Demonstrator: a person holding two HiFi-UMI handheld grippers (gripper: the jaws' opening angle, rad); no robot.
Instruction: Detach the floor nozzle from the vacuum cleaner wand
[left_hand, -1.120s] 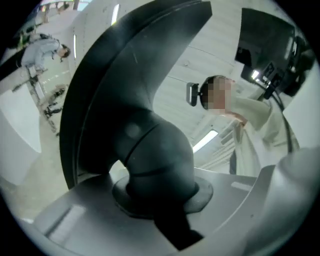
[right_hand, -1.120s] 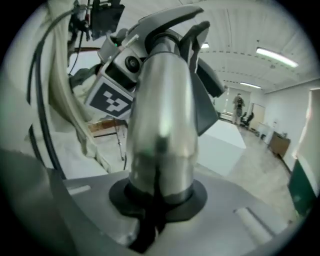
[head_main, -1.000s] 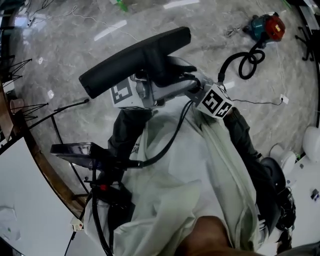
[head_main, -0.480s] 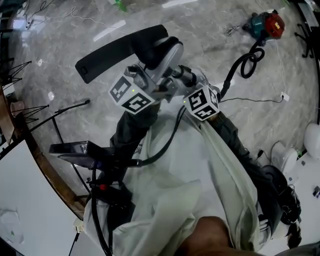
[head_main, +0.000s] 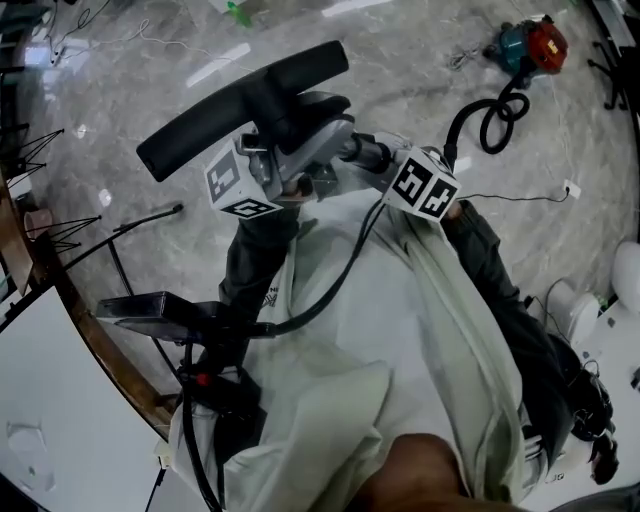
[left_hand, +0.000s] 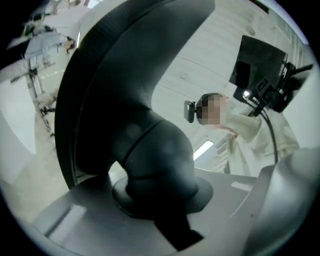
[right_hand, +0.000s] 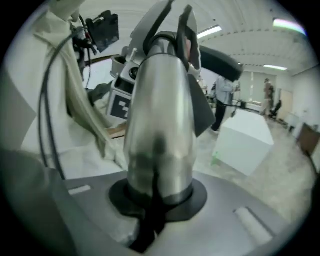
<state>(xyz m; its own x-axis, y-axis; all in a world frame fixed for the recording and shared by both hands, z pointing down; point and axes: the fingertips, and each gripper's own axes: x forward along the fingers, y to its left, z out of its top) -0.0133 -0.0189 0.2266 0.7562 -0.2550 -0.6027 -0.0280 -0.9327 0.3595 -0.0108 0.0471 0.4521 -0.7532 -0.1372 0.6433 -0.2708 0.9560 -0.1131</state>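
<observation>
The black floor nozzle (head_main: 240, 105) is held up in front of me, its long bar slanting across the upper left of the head view. My left gripper (head_main: 300, 140) is shut on the nozzle's thick black neck (left_hand: 150, 145), which fills the left gripper view between the jaws. My right gripper (head_main: 368, 152) is shut on the shiny silver wand (right_hand: 160, 110), which runs straight up from its jaws toward the nozzle (right_hand: 217, 60). The two grippers sit close together, marker cubes facing up. The joint between wand and neck is hidden behind the grippers.
The red and teal vacuum body (head_main: 535, 50) lies on the marble floor at the upper right, its black hose (head_main: 490, 115) curling toward me. A black stand with a flat device (head_main: 150, 305) is at the left. A white box (right_hand: 245, 140) stands on the floor.
The nozzle, wand and both grippers have shifted a little left and up in the head view, and the left gripper's cube has tilted. Both grips are unchanged.
</observation>
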